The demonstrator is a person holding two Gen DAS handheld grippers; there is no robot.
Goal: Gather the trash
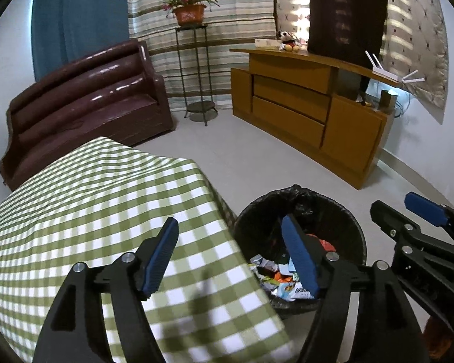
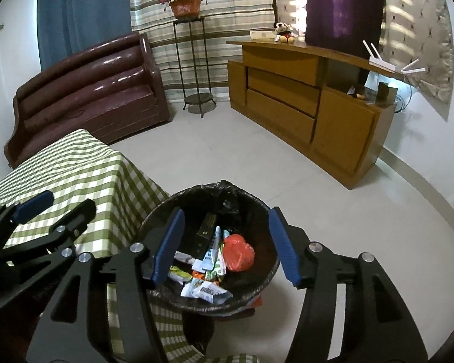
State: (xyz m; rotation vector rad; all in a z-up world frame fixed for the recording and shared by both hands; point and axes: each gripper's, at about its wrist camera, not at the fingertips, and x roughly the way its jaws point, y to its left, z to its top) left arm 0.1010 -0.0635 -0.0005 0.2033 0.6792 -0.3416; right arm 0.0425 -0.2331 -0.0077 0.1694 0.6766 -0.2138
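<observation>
Fingers of both grippers stand spread, nothing between the pads. Right gripper [image 2: 225,246] hangs directly over the bin [image 2: 154,214], whose wrappers [image 2: 205,290] and red bag [image 2: 239,252] lie inside. Left gripper [image 1: 230,257] straddles the tablecloth's [image 1: 90,211] near corner, bin just to its right. No loose trash visible on the cloth; right hand is nearer the bin.

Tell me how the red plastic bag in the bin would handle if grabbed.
The red bag looks crumpled and thin, so probably floppy and light. Its glossy film may slip. It lies loose on wrappers, so it should lift free.
</observation>
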